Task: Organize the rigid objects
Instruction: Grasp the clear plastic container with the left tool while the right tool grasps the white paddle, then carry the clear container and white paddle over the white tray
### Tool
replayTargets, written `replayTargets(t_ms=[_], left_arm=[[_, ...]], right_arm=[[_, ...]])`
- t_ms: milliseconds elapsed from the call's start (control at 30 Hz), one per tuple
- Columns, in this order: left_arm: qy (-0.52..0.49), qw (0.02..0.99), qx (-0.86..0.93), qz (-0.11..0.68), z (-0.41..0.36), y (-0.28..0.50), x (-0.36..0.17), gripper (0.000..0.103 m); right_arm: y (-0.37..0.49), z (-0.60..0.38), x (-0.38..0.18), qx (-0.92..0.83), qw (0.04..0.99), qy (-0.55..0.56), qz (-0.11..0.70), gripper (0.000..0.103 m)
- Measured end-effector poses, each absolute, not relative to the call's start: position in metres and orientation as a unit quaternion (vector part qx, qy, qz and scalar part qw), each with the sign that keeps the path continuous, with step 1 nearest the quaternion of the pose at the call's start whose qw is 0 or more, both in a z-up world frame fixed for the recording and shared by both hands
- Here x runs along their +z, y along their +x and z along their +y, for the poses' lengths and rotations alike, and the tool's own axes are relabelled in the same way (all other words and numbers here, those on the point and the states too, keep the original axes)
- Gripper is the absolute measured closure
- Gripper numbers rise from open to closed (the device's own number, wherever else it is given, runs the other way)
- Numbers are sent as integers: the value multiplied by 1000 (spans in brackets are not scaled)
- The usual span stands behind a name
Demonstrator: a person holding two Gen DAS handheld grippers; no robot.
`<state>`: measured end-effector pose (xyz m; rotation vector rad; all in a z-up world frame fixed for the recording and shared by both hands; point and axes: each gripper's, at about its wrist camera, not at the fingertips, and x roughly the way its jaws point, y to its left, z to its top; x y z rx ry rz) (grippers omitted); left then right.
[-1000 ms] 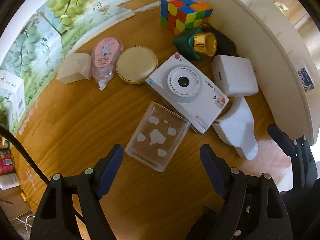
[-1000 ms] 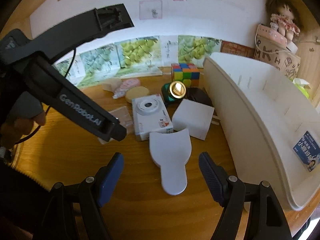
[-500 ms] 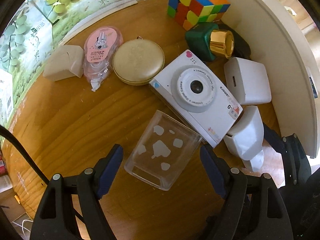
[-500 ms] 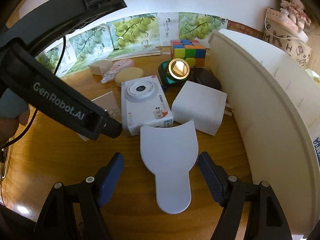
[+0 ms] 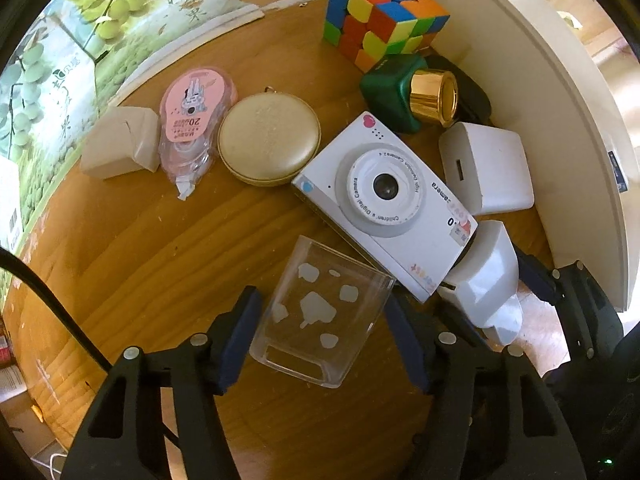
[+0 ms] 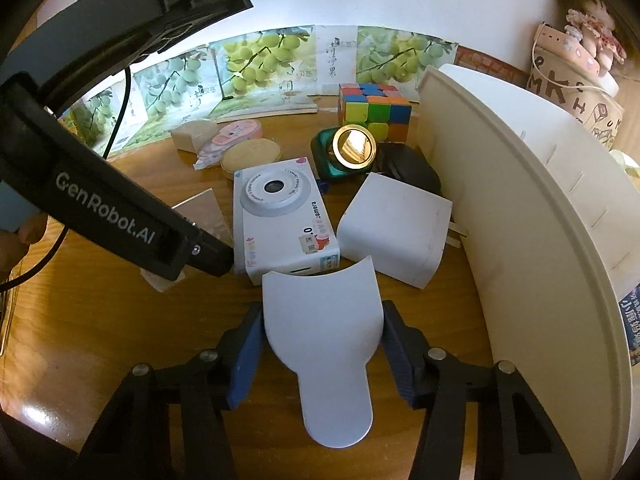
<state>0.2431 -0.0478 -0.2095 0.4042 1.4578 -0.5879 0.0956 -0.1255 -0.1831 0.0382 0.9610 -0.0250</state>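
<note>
The scoop (image 6: pixel 320 320), bottom centre in the right view, is clamped by the right gripper (image 6: pixel 320 344), whose jaws have just closed; lifted, it could nudge the camera (image 6: pixel 280 220). Bottom centre in the left view, the left gripper (image 5: pixel 320 328) has been closing round the clear box (image 5: pixel 320 316), seemingly not yet pressing; a skewed bite could slip.

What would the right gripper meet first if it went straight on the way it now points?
The right gripper already has the white scoop-shaped plastic piece between its pads; just beyond it probably comes the white toy camera.

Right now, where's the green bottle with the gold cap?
In the left wrist view, the green bottle lies on its side at upper right, between the puzzle cube and the white toy camera.
</note>
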Motion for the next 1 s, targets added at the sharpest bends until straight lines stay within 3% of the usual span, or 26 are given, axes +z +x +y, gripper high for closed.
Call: replayTargets(t_ms=[233, 1000], left_arm=[[172, 688, -273, 650, -47, 240, -204, 40], [118, 755, -233, 601, 9, 191, -116, 41]], right_arm=[[94, -121, -178, -8, 887, 13, 462, 47], [89, -91, -98, 62, 912, -12, 406, 47]])
